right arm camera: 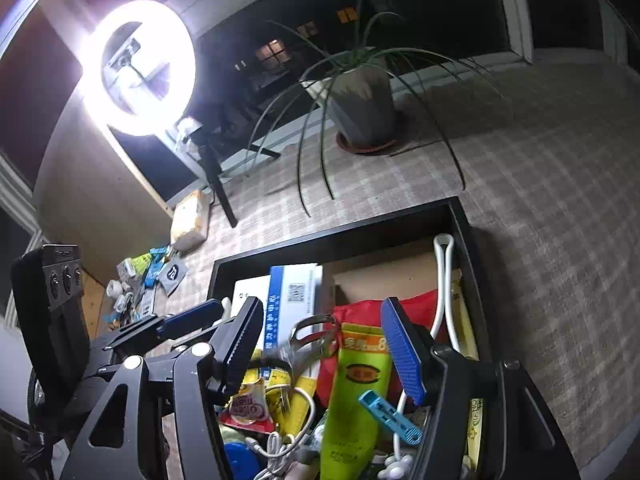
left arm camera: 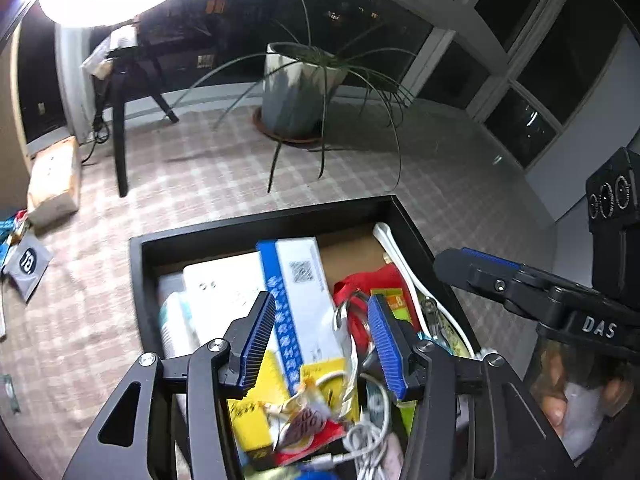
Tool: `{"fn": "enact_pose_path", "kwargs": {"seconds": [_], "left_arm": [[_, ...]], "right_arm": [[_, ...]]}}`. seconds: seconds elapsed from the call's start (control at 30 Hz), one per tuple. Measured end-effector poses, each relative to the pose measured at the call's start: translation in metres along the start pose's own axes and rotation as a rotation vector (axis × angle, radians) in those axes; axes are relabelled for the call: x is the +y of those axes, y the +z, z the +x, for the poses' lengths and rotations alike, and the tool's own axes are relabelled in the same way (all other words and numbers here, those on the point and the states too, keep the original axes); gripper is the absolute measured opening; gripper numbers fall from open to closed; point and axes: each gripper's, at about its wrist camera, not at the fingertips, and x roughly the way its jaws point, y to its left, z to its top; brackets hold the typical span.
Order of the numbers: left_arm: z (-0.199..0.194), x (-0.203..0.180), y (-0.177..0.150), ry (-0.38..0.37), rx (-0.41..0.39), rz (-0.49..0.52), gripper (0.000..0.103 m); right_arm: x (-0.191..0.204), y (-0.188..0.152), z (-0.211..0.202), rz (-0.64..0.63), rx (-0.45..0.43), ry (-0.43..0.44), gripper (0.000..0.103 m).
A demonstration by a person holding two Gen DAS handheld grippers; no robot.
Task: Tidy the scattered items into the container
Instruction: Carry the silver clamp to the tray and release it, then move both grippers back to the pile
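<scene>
We note the black container lying directly beneath both tongs, crammed with boxes, packets and white cable. Left tongs hang partly open above it; a crinkled silver wrapper and a snack sachet sit between and below the blue pads, not pinched. Right tongs are likewise parted and grip nothing; a metal clip and green-yellow tube lie beneath the gap. Off to the left of the tongs, scattered packets remain on the plaid surface. Beyond: a potted plant and ring light.
</scene>
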Motion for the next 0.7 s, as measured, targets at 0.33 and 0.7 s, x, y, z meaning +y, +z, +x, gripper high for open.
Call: {"fn": "enact_pose_path", "kwargs": {"seconds": [0.33,0.7], "left_arm": [[-0.064,0.045,-0.042,0.097,-0.032,-0.002,0.052],[-0.129,0.176,-0.096,0.265,-0.022,-0.162,0.052]], "right_arm": [[0.057,-0.022,0.01,-0.068,0.043,0.036,0.057],[0.146,-0.05,0.047,-0.16,0.107,0.065,0.057]]}}
